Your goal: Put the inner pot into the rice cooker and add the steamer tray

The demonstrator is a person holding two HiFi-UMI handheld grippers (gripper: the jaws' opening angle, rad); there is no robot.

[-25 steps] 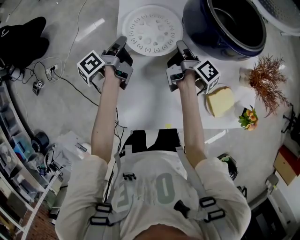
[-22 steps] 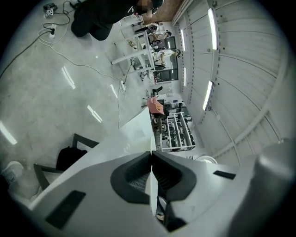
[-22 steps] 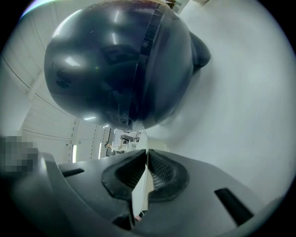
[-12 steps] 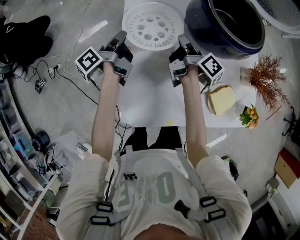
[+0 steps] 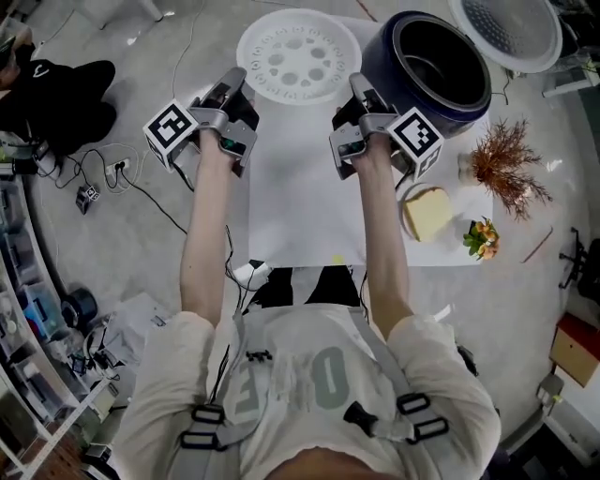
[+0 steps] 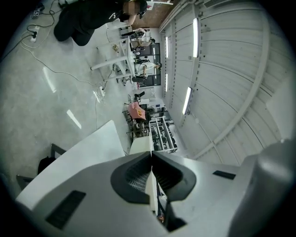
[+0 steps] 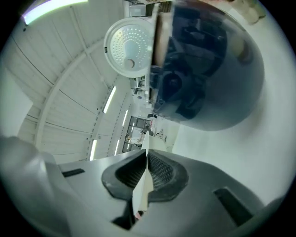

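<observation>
On the floor at far left lies a black bag among loose cables. The left gripper is held over the left edge of the white table, pointing away from the person. In the left gripper view its fingers are pressed together with nothing between them, and they look out across the room rather than at anything on the table.

Just beyond and between the two grippers, the round white steamer tray lies flat on the table, its holes facing up, touched by neither gripper.

The right gripper hovers near the tray's right side and close to the dark blue rice cooker. Its fingers are also shut tight on nothing, with the cooker's rounded wall looming ahead.

The cooker stands open, its perforated lid tipped back to the right. The cavity shows a grey inner wall; whether that is the inner pot cannot be told.

Right of the right arm sit a yellow block, a dried plant and small flowers.
</observation>
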